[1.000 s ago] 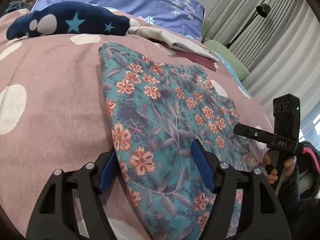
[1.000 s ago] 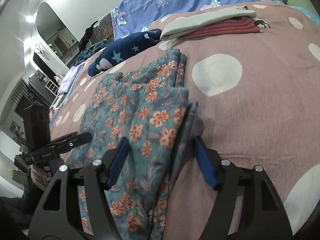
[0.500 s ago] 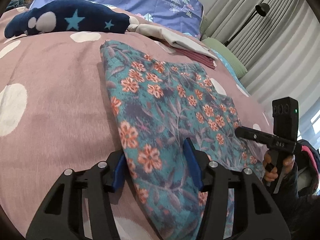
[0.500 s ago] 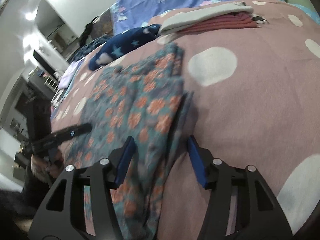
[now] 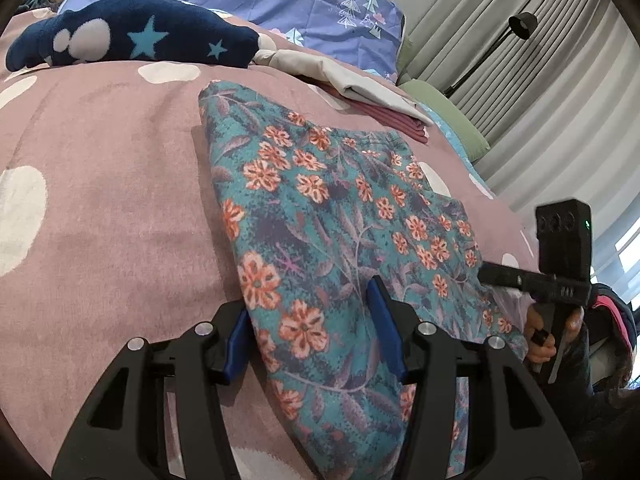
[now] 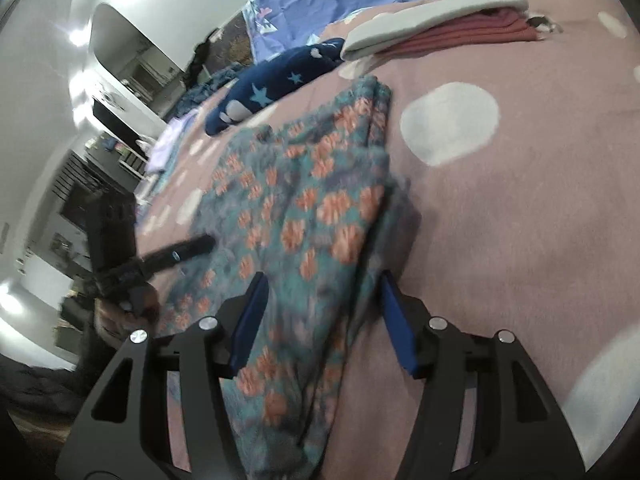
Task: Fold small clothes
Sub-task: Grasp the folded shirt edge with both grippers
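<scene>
Both grippers' jaws have just been closing, now unclenched astride the floral garment (image 5: pixel 340 216) on the bed (image 5: pixel 100 200): left gripper (image 5: pixel 310 332), right gripper (image 6: pixel 320 316)

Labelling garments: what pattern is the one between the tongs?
Teal with orange flowers and purple leaves; clearest in left wrist view.

A teal garment (image 5: pixel 344 216) patterned with orange flowers is seen on a dusty-pink bedspread (image 5: pixel 100 184) with white dots. A navy plush (image 5: pixel 132 36) bears light-blue stars; blue pads (image 5: pixel 384 332) line black grippers.
</scene>
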Demonstrator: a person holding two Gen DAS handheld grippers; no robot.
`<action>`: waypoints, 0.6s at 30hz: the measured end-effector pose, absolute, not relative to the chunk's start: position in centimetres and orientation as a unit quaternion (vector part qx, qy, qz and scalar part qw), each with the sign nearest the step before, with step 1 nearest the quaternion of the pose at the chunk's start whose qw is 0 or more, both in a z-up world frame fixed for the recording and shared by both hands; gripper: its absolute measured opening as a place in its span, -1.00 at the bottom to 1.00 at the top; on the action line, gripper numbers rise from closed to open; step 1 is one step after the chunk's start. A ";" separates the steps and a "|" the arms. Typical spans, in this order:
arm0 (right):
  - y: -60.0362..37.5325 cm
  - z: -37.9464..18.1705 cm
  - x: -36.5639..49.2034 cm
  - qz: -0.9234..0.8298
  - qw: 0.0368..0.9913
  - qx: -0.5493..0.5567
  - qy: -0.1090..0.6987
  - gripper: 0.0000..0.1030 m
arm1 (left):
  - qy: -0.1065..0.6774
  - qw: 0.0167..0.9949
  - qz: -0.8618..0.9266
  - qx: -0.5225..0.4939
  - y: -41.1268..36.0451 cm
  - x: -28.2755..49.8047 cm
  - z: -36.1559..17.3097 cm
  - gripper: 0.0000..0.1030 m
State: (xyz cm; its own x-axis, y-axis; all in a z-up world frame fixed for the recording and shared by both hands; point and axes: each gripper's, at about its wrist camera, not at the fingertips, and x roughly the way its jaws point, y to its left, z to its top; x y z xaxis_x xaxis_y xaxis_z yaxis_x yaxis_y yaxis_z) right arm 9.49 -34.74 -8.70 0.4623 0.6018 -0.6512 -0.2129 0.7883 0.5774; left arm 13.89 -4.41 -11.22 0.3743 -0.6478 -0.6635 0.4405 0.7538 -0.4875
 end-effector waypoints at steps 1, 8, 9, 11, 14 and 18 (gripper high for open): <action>-34.7 -8.8 10.3 0.250 0.826 0.218 0.456 0.09 | 0.451 0.821 -0.332 -0.113 -4.5 14.0 -11.2 0.05; -33.3 -9.7 15.4 0.267 0.816 0.215 0.465 0.01 | 0.453 0.817 -0.340 -0.108 -5.5 15.7 -11.1 0.05; -33.1 -9.6 15.1 0.266 0.819 0.210 0.462 0.01 | 0.453 0.817 -0.340 -0.108 -5.5 15.7 -11.1 0.05; -33.0 -9.3 14.2 0.268 0.821 0.203 0.462 0.01 | 0.451 0.819 -0.339 -0.102 -5.6 15.5 -11.1 0.05; -32.9 -9.2 13.0 0.272 0.826 0.184 0.459 -0.02 | 0.451 0.821 -0.338 -0.095 -5.8 15.4 -11.0 0.04; -32.8 -9.5 14.1 0.265 0.825 0.188 0.462 -0.19 | 0.453 0.821 -0.338 -0.082 -6.5 16.3 -11.0 0.05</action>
State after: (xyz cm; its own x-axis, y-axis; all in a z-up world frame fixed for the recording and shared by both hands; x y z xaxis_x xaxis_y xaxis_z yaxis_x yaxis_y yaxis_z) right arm 14.09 -32.83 -9.52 0.4316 0.6119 -0.6628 -0.2637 0.7882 0.5560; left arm 16.34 -6.53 -11.05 0.3614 -0.6295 -0.6879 0.4803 0.7580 -0.4413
